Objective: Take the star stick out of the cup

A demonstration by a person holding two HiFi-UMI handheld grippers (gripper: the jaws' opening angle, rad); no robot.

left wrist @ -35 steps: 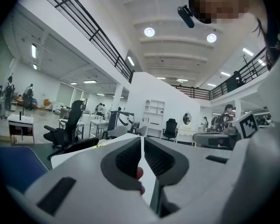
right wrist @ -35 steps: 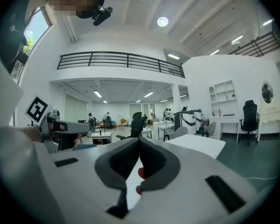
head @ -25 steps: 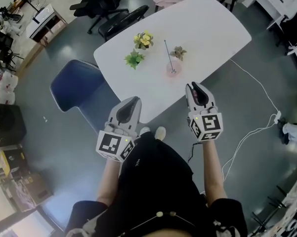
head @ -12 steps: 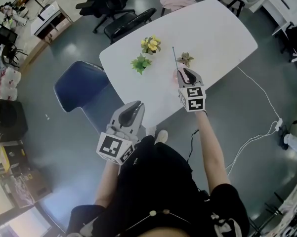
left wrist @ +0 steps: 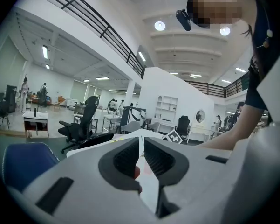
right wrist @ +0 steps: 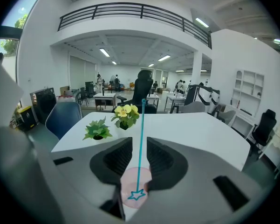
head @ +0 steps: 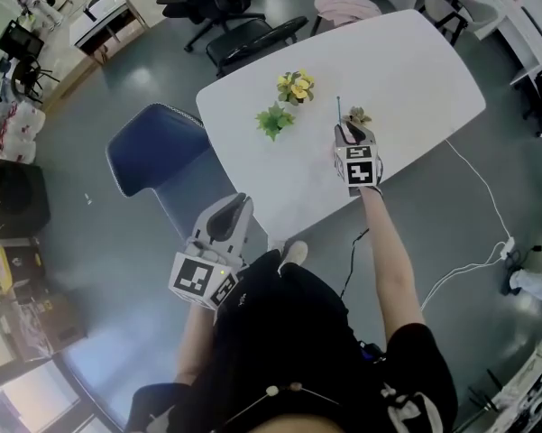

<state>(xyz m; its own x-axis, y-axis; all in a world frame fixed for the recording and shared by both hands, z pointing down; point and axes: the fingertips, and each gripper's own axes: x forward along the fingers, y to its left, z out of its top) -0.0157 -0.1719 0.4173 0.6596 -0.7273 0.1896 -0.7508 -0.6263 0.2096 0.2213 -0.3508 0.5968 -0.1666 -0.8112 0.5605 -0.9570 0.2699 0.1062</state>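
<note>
A thin teal star stick (right wrist: 140,139) stands upright, star end (right wrist: 138,195) down, in a small pink cup (right wrist: 130,183) on the white table (head: 415,61). My right gripper (right wrist: 139,146) reaches over the table and straddles the stick; its jaws are open, with a gap on both sides of the shaft. In the head view the stick's top (head: 339,108) pokes up just past the right gripper (head: 347,132), which hides the cup. My left gripper (head: 230,207) hangs low beside the person's body, off the table, its jaws (left wrist: 141,143) nearly together with nothing in them.
On the table stand a yellow-flowered pot (head: 295,86), a green plant (head: 272,120) and a small dried plant (head: 358,115) right behind the cup. A blue chair (head: 153,152) is at the table's left. A white cable (head: 473,260) runs over the floor at right.
My right gripper has moved forward from the table's near edge to the cup and now has the stick between its jaws. The left gripper has stayed low.
</note>
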